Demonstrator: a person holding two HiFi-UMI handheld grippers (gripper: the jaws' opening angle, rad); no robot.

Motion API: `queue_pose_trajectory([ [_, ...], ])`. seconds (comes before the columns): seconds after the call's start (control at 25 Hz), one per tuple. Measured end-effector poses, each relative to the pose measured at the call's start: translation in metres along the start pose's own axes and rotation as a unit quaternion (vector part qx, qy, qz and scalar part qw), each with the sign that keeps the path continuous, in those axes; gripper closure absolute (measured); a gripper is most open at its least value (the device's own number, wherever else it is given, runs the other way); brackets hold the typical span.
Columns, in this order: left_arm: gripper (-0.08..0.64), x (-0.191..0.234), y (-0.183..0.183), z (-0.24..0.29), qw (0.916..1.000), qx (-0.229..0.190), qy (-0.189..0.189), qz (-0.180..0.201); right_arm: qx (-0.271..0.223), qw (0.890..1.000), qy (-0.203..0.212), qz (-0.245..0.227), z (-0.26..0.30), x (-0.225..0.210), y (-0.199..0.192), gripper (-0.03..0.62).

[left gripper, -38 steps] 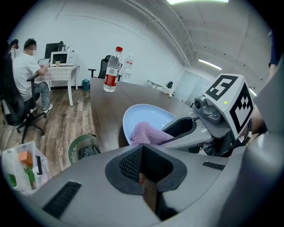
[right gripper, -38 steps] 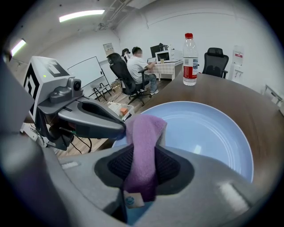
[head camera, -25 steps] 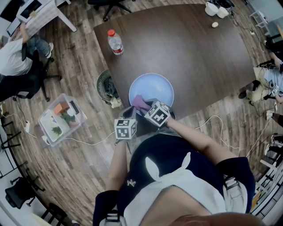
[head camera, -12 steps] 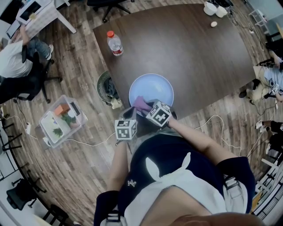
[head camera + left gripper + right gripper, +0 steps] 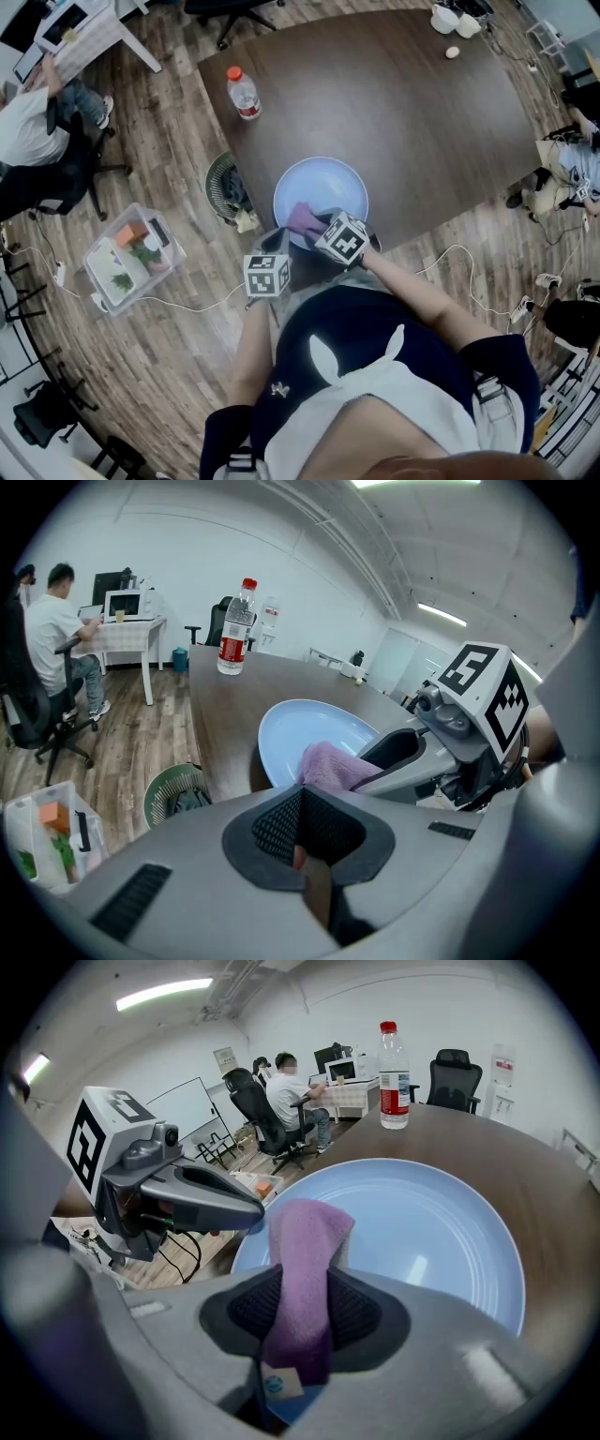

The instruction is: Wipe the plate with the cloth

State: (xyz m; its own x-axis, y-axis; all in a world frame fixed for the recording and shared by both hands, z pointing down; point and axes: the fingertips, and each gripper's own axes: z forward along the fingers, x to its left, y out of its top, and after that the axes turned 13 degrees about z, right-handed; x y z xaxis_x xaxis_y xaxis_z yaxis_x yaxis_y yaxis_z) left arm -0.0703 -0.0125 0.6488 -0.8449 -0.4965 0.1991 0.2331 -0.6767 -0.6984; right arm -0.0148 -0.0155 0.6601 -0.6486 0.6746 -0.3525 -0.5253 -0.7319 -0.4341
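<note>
While our left gripper (image 5: 302, 832) waits with fingers (image 5: 272, 822) pressed together on nothing, our right gripper (image 5: 298, 1335), clamped on the cloth (image 5: 305, 1241), has slid slightly further over the plate (image 5: 441, 1232) at the bench (image 5: 394, 103) edge; wiping seems under way.

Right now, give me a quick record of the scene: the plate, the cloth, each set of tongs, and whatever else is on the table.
plate: light blue, at the near edge of the dark table
cloth: purple, its free end over the plate's near part
right tongs: shut on the cloth
left tongs: jaws together, nothing clearly between them, by the plate's near left rim
water bottle: upright, red cap, at the table's far left, apart from the plate
</note>
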Motion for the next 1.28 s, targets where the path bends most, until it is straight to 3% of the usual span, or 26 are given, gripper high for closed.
queue_pose_trajectory([
  [0.88,0.555,-0.001,0.0,-0.001,1.0,0.0,0.0,0.002,-0.008,0.998,-0.049,0.033,-0.015,-0.063,0.009,0.454],
  [1.28,0.555,0.0,-0.001,0.0,1.0,0.0,0.001,0.001,0.004,0.996,-0.087,0.017,-0.02,-0.091,0.008,0.454],
])
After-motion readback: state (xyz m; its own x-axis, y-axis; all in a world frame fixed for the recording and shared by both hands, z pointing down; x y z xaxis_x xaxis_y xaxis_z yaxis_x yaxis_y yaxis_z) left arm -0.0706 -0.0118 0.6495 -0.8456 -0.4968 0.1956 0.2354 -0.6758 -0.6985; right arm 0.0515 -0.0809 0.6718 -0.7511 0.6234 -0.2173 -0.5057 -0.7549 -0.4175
